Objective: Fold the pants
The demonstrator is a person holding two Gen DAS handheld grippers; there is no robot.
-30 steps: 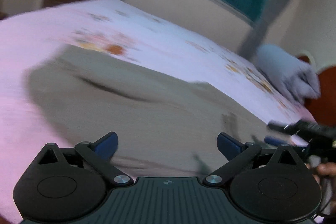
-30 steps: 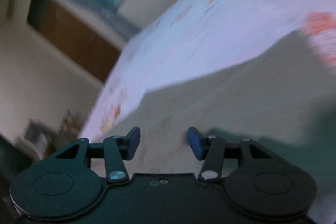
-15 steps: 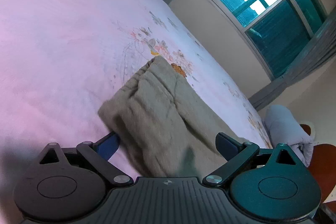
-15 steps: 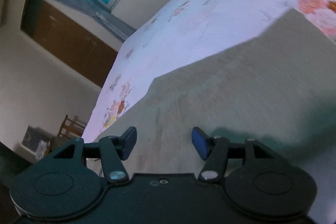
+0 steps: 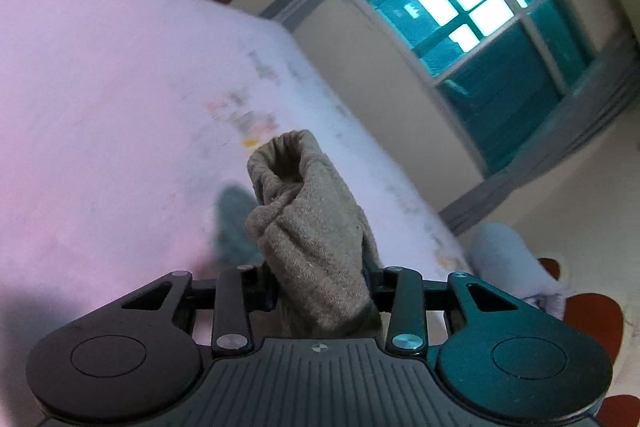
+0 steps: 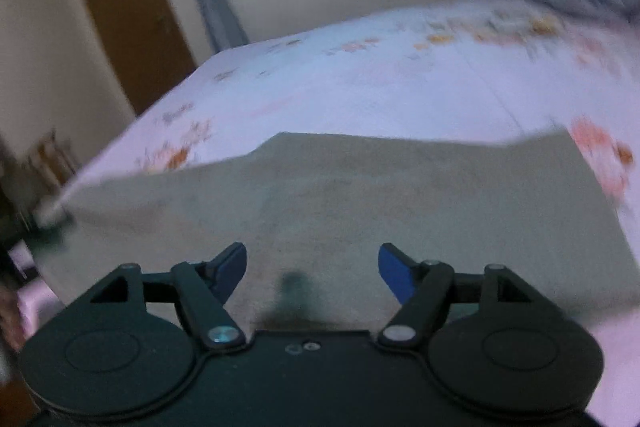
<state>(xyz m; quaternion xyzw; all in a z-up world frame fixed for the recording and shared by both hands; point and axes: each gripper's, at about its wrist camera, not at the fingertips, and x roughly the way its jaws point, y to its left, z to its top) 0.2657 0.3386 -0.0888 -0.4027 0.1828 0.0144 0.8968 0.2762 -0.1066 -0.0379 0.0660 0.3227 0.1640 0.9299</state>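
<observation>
Our left gripper (image 5: 320,291) has just been closing and now pinches a bunched end of the pants (image 5: 316,227); the khaki cloth stands up between its jaws and runs forward, away from us, over the bed (image 5: 100,107). Our right gripper (image 6: 312,267) has just been opening; its jaws stand spread with nothing between them, hovering just above the flat stretch of the pants (image 6: 400,195), which lies ahead of and under it, long axis running across its view from left to right. The far right corner of the cloth (image 6: 568,143) lies well apart from the right gripper, forward and to its right. We judge the fold turns on the right gripper taking an edge to match the left's hold; it is the nearer one to that flat side.
</observation>
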